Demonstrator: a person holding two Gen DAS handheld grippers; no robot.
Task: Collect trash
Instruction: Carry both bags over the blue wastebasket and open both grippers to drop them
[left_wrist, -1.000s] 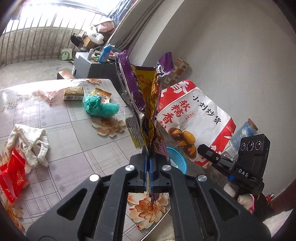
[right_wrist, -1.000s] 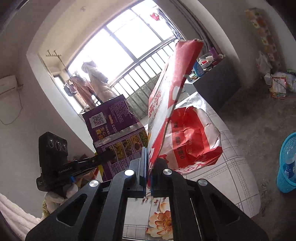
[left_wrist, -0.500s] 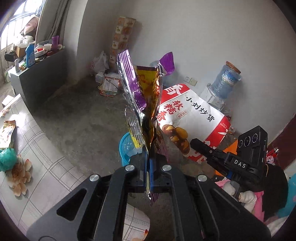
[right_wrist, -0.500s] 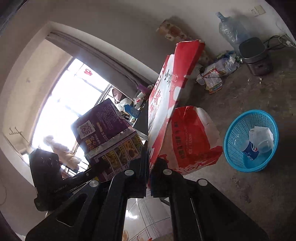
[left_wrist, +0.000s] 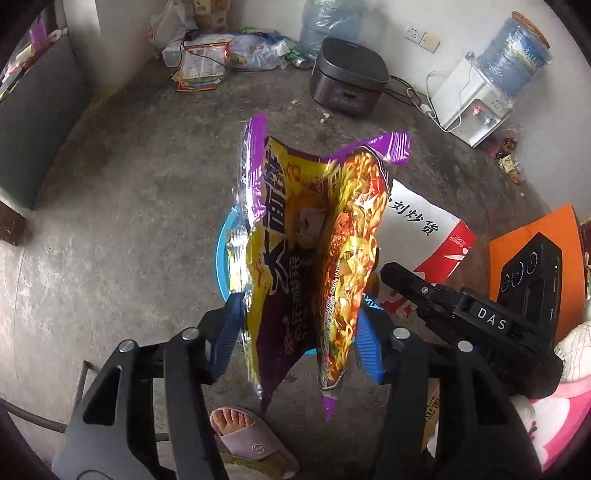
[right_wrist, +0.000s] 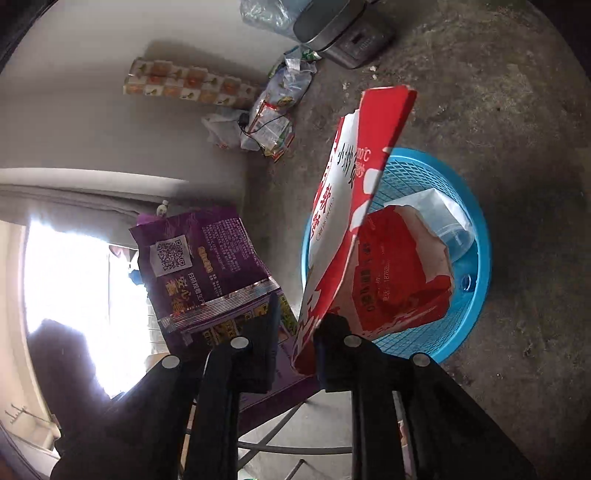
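A: Status. Both tongs are opening over the blue basket (right_wrist: 469, 295) on the floor. Left tongs (left_wrist: 295, 343) spread, purple-and-yellow noodle wrapper (left_wrist: 310, 258) hanging loose between the blue pads (left_wrist: 225, 339), no pad visibly pressing it.

B: Right side?

A: Right tongs (right_wrist: 295, 350) parting too, with a narrower gap. Red-and-white snack bag (right_wrist: 351, 221) sits between the fingers; can't tell if one pad touches it.

B: Risks?

A: Both pieces are light film. The wrapper can flutter sideways and land on the concrete beside the basket, near the slippered foot (left_wrist: 251, 435). It hides most of the rim in the left view, so centring is a guess. The red bag is wide; it can catch the rim and tip out. Basket already holds a clear plastic cup (right_wrist: 450, 232), so less room.

B: Orientation?

A: Wrapper's long axis runs along the tongs, steeply downward, torn mouth away from the camera. Red bag also lengthwise along its tongs, far end over the basket.
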